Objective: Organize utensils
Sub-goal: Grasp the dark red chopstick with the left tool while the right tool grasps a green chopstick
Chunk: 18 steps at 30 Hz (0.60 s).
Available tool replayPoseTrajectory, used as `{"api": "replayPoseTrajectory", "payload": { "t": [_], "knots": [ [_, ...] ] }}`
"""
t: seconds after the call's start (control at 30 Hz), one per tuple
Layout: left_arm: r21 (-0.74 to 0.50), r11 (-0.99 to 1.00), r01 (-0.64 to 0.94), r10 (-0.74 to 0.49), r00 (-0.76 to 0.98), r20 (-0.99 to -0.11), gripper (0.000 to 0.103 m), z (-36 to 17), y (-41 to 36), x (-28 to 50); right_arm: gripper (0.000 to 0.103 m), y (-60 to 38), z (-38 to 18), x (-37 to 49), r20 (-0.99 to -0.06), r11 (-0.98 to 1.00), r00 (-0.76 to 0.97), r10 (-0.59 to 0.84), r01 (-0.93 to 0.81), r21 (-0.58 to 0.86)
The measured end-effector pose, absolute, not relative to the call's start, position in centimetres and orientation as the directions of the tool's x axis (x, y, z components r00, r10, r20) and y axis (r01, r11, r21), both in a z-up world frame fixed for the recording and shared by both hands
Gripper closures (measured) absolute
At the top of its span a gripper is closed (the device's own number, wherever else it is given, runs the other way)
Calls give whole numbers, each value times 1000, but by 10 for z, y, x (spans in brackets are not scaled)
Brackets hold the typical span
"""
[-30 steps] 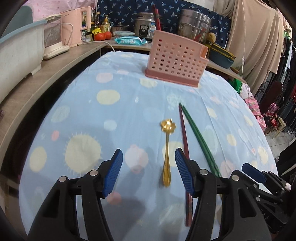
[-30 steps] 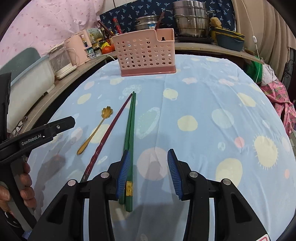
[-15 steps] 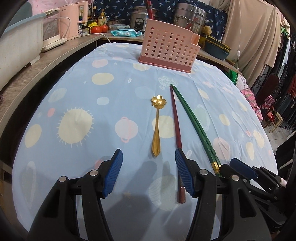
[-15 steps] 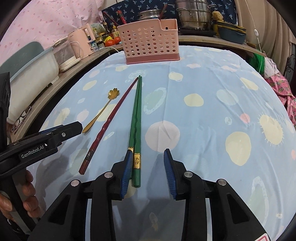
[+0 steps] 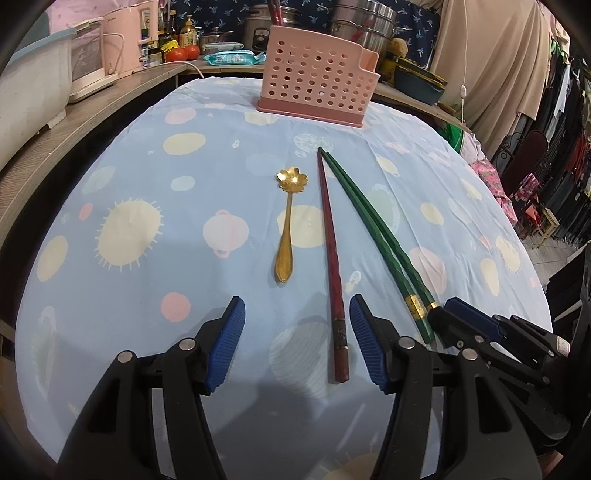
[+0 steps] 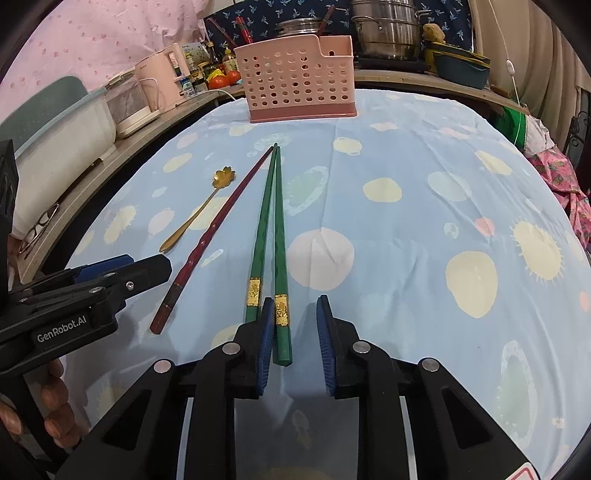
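Observation:
A gold flower-bowl spoon [image 5: 287,225] [image 6: 201,210], a dark red chopstick [image 5: 330,254] [image 6: 218,227] and a pair of green chopsticks [image 5: 376,232] [image 6: 271,221] lie side by side on the blue spotted tablecloth [image 5: 147,206]. A pink perforated utensil holder [image 5: 317,90] [image 6: 299,88] stands upright at the far end. My left gripper [image 5: 295,343] is open, with the red chopstick's near end between its fingers. My right gripper [image 6: 295,343] is open, with the near end of one green chopstick beside its left finger [image 6: 266,343]. It also shows in the left wrist view [image 5: 472,328].
A wooden counter [image 5: 74,122] runs along the left with a white tub [image 5: 29,92], kettles [image 6: 159,85], bottles and tomatoes [image 5: 183,53]. Steel pots [image 6: 388,29] and a blue basin [image 6: 461,64] stand behind the holder. Hanging clothes [image 5: 554,147] are at the right.
Both grippers have drawn back toward the near ends of the utensils. The right gripper's jaws have narrowed a little around the green chopsticks' ends. The utensils have not moved.

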<state>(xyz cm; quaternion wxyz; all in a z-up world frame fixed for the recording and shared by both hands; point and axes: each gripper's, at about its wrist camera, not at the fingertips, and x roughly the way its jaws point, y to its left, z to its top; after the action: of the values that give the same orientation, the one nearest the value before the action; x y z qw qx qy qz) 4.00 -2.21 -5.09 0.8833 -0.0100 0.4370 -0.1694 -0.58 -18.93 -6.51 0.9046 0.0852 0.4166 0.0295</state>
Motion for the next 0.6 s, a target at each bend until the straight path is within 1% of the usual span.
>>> {"api": "replayPoseTrajectory", "payload": {
  "t": [0.2, 0.37, 0.4, 0.47, 0.6],
  "knots": [
    [-165, 936, 310, -317, 545, -776, 47, -55, -28, 34, 93, -196, -66, -7, -749, 983, 652, 115, 36, 182],
    [-160, 931, 327, -323, 542, -776, 48, -57, -32, 30, 94, -200, -67, -8, -749, 982, 653, 110, 46, 185],
    [-159, 930, 330, -325, 542, -775, 51, -57, -32, 30, 94, -200, -67, -8, -749, 982, 653, 109, 47, 183],
    [-155, 928, 339, -327, 540, -776, 59, -58, -34, 29, 94, -201, -67, -8, -749, 982, 654, 109, 45, 183],
    [-154, 925, 347, -331, 539, -774, 69, -59, -34, 28, 94, -201, -67, -8, -749, 982, 654, 110, 46, 185]
  ]
}}
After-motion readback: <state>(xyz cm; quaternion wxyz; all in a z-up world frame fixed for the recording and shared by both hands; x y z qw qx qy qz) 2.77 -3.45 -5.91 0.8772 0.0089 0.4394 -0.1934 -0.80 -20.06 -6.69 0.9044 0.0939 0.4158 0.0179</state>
